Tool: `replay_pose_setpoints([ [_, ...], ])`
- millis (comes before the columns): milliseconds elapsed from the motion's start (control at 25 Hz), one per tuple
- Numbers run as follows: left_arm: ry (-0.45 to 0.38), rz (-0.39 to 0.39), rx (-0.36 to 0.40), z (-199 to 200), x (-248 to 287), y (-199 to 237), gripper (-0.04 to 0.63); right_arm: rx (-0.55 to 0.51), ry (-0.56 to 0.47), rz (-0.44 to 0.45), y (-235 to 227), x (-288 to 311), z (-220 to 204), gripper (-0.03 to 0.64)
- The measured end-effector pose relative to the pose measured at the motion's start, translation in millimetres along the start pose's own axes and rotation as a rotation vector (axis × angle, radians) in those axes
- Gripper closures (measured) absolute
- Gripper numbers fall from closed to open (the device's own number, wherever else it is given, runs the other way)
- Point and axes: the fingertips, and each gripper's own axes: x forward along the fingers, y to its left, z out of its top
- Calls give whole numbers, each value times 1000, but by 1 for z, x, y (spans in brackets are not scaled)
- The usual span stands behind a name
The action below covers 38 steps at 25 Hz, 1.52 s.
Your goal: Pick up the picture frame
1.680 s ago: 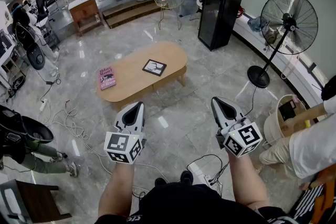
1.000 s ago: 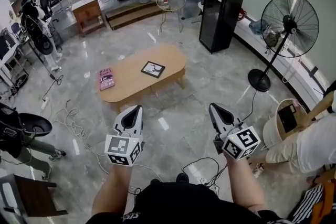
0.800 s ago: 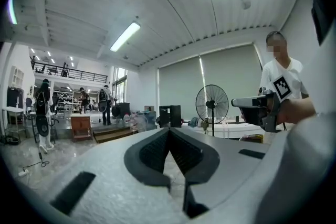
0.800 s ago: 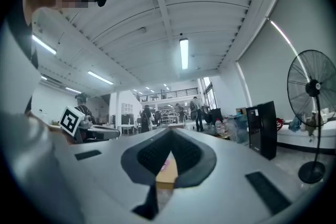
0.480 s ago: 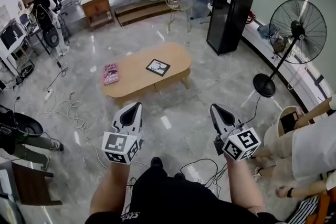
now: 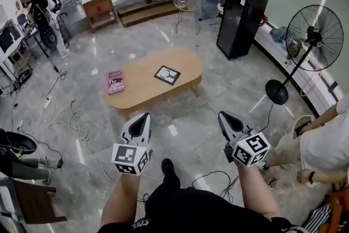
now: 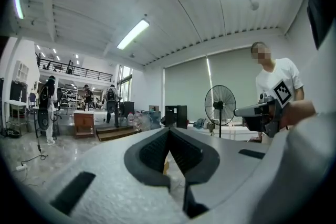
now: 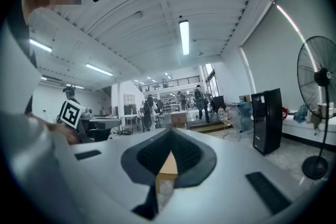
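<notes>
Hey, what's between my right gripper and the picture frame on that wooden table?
In the head view, only bare marble floor, then the near edge of the table. Nothing else lies between the right gripper and the picture frame.

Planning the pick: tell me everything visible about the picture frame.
The picture frame lies flat, face up, on the oval wooden table, toward its right end, askew to the table's long edge. It is rectangular, a thin dark border around a pale picture with dark marks too small to make out. Only the tabletop touches it. The pink book lies apart to its left. The left gripper and right gripper are well short of it.
</notes>
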Motion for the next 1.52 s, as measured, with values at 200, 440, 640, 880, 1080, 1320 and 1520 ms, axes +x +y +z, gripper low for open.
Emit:
replay_pose_setpoints([
  [200,1,11,-20,-11,43,61,587,17,30,32,-2,75,-6,612],
  [440,26,-2,-12,-18,101,140,586,24,65,-12,-22,163,-7,612],
  [640,29,-24,-35,-16,132,177,586,25,55,-37,-33,201,6,612],
  [880,30,-34,-68,-16,154,199,586,27,46,-33,-46,234,14,612],
  [1080,45,-41,-62,-17,183,207,586,35,36,-14,-65,263,13,612],
  [1320,64,-35,-54,-23,240,220,586,56,37,15,-111,309,13,612],
  [1520,101,7,-56,-29,313,231,586,59,53,41,-179,361,12,612],
])
